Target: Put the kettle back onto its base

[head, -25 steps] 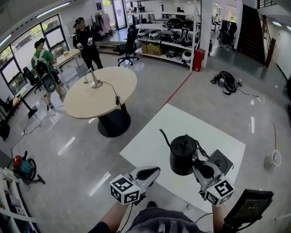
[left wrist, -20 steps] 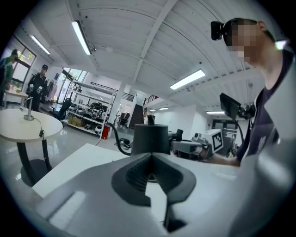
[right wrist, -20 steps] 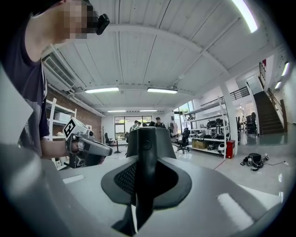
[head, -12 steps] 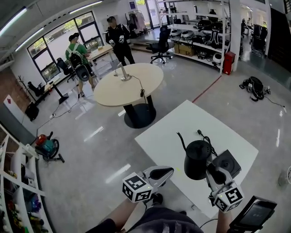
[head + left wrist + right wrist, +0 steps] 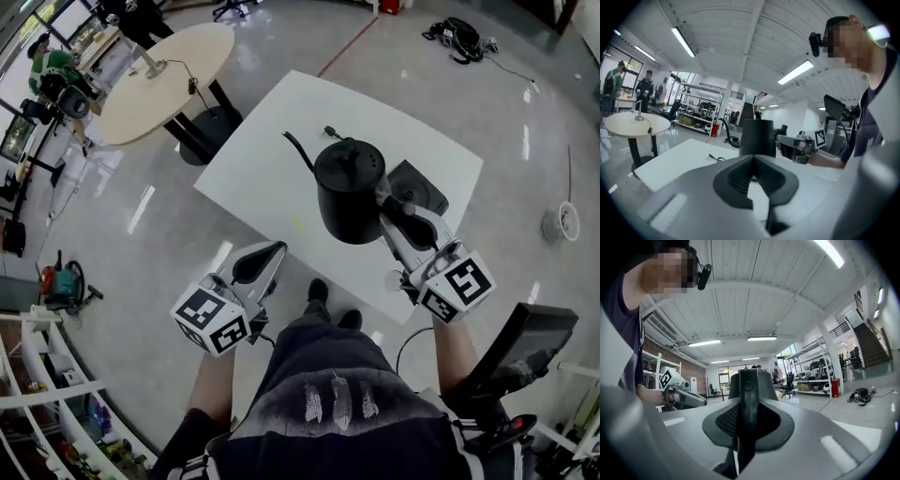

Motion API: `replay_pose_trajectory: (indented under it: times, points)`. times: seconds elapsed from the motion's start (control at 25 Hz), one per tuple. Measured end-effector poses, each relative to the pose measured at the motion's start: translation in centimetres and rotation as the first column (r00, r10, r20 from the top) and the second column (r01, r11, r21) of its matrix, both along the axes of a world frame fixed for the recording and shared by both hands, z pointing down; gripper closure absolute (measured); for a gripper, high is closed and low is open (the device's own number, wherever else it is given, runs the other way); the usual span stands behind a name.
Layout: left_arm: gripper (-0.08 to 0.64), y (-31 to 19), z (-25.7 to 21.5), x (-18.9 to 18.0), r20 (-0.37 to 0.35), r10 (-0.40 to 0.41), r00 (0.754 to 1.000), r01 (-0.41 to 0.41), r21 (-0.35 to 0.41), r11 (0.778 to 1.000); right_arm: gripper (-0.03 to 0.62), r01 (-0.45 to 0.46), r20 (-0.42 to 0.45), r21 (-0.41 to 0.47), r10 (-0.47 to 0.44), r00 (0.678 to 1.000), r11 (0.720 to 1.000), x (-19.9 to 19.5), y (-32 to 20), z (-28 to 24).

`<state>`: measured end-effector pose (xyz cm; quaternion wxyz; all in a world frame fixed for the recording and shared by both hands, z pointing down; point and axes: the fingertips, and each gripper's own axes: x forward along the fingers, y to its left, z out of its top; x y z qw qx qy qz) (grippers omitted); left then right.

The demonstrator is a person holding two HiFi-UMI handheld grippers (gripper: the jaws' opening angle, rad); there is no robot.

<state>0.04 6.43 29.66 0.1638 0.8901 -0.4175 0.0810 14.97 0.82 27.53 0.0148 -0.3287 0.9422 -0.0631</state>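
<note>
The white table (image 5: 272, 150) carries the dark square base (image 5: 422, 195) near its right edge. Just beside it is the black kettle (image 5: 349, 187): rigid, smooth, likely heavy if filled. Its handle is the sound hold, and the right gripper (image 5: 394, 214) clamps it there. The left gripper (image 5: 255, 266) has its jaws together, empty.
</note>
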Motion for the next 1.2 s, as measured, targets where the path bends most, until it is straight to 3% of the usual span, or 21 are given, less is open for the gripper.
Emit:
replay_pose_trajectory:
  times: [0.32,0.72,1.04,1.2]
  points:
    - [0.560,-6.0,3.5,5.6,-0.053,0.159,0.986,-0.161,-0.025,0.987,0.545,-0.199,-0.062,-0.031,0.197,0.979,0.980,7.6,-4.2,3.1]
    - [0.560,-12.9,2.7,8.2,-0.140,0.370,0.919,-0.374,-0.007,0.927,0.545,-0.433,-0.174,-0.039,0.420,0.891,0.901,11.6,-8.7,2.4]
    - [0.560,-16.5,4.1,9.4,-0.142,0.422,0.895,-0.427,-0.009,0.904,0.545,-0.450,-0.172,-0.056,0.436,0.884,0.891,11.4,-11.0,4.0]
    - [0.560,-17.2,4.3,10.1,-0.127,0.420,0.899,-0.426,-0.021,0.905,0.545,-0.444,-0.171,-0.068,0.428,0.887,0.893,11.9,-12.2,5.0]
